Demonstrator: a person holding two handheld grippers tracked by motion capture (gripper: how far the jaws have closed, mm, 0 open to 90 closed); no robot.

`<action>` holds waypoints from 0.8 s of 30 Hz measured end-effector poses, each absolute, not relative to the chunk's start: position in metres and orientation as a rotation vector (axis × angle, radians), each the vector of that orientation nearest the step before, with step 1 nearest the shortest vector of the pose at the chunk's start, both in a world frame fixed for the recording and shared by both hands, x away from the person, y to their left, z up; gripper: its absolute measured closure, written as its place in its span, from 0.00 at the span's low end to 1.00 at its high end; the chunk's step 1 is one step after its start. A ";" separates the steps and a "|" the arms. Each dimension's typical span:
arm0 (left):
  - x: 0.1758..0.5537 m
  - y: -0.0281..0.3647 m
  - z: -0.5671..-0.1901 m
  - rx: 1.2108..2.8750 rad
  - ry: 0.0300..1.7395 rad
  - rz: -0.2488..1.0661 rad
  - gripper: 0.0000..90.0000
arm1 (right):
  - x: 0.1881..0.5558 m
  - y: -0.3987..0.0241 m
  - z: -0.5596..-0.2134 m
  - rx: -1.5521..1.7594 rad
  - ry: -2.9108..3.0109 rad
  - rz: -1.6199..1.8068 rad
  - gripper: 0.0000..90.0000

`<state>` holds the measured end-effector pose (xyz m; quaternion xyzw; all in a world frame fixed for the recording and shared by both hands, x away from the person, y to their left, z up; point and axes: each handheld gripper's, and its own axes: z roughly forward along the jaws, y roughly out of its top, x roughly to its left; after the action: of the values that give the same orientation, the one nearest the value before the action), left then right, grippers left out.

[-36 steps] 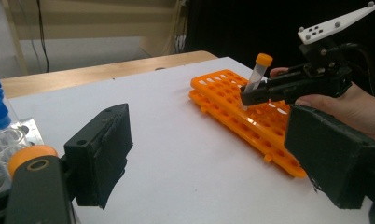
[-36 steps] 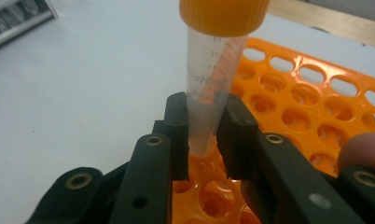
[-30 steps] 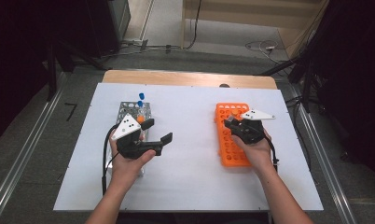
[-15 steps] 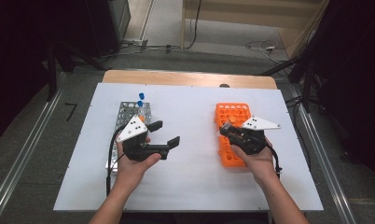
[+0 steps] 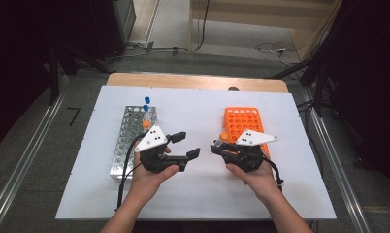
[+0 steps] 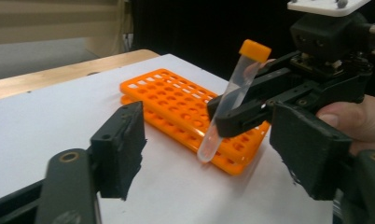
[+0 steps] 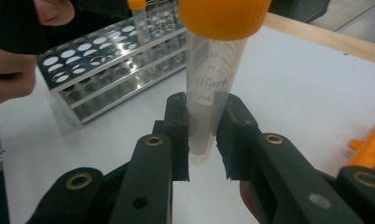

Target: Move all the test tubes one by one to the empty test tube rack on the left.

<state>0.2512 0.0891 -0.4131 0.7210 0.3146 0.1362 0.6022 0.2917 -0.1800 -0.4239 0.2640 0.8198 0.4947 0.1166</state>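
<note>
Two tools: the right tool (image 5: 217, 147) is clamped on a clear tube with an orange cap (image 6: 232, 95); the left tool (image 5: 187, 144) has its jaws apart, nothing between them, and they have just been closing.
Tube position: held above the white bench (image 5: 203, 194), between the steel rack (image 5: 130, 141) at the left and the orange rack (image 5: 244, 121) at the right, tilted, cap uppermost.
Tube and tools: pinched low on its body by the right tool; just beyond the left tool's tips, near but apart.
Likely step: a hand-over to the left tool, I judge.
Risk, slip: the low grip could let the tube pivot or drop.
Risk, timing: release before the left jaws bite would drop it.
Risk, knock: closing off-centre could push the tube askew.
</note>
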 end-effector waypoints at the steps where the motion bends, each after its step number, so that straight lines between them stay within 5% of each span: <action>1: 0.251 0.087 -0.413 1.680 0.715 0.311 0.36 | 0.290 -0.177 -0.424 0.765 2.409 1.449 0.81; 18: 0.247 0.063 -0.416 1.735 0.602 0.261 0.75 | 0.266 -0.141 -0.428 0.558 2.559 1.410 0.81; 24: 0.246 0.066 -0.414 1.737 0.604 0.294 0.78 | 0.266 -0.142 -0.428 0.567 2.554 1.421 0.80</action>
<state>0.2456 0.0655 -0.4145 0.7484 0.2602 0.1269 0.5967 0.2658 -0.1418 -0.4279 0.1899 0.8550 0.4757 0.0818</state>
